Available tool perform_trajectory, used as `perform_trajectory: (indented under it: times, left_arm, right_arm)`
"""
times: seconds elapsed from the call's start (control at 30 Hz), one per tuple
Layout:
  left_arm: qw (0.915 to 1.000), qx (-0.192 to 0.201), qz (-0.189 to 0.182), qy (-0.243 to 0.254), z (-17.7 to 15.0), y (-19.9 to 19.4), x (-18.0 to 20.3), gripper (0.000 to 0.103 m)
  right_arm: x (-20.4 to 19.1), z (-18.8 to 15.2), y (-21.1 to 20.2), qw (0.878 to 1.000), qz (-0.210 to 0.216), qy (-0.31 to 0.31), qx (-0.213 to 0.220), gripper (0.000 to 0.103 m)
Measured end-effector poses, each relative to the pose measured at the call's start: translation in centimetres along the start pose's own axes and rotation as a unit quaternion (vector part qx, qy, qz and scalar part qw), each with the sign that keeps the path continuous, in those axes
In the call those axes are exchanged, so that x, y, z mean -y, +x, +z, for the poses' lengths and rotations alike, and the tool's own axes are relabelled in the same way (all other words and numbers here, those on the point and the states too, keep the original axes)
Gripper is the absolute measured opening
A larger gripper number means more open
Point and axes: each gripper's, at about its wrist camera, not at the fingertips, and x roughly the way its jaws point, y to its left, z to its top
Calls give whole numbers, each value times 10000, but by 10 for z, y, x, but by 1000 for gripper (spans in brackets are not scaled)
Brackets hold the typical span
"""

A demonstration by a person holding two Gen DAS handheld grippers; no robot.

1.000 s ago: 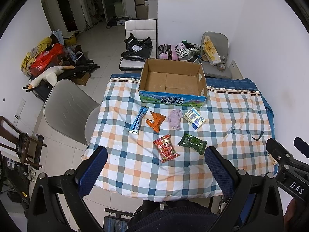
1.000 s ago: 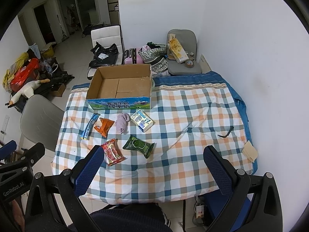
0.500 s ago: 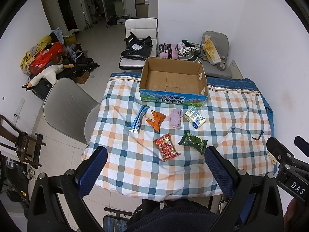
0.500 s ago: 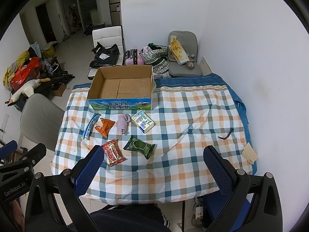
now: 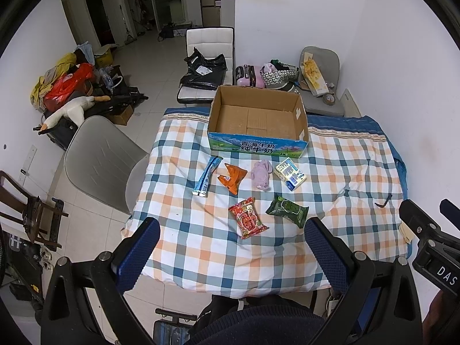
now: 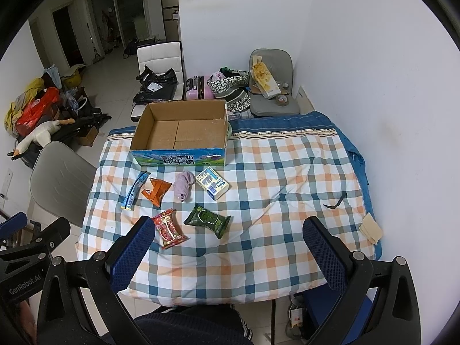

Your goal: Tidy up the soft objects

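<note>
I hold both grippers high over the near table edge, left gripper [image 5: 231,244] and right gripper [image 6: 227,244] spread wide and empty; over the last second the view has barely shifted, so no pick has begun. Ahead lie the red packet [image 5: 248,218] and green packet [image 5: 287,210], then the purple soft toy [image 5: 261,174], and farthest the open cardboard box [image 5: 257,145].

Matt corrugated cardboard box [image 5: 258,120], soft checked cloth [image 5: 201,244], seemingly glossy plastic red packet [image 5: 248,218].
</note>
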Motion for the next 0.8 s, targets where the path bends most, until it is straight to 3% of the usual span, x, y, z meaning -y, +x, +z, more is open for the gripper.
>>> perform_trajectory:
  times: [0.8]
  left_arm:
    - [10000,-44,-38,-30,2,1,-2,103]
  right_arm:
    - [-7,5,-3,10000,3,17,18,103]
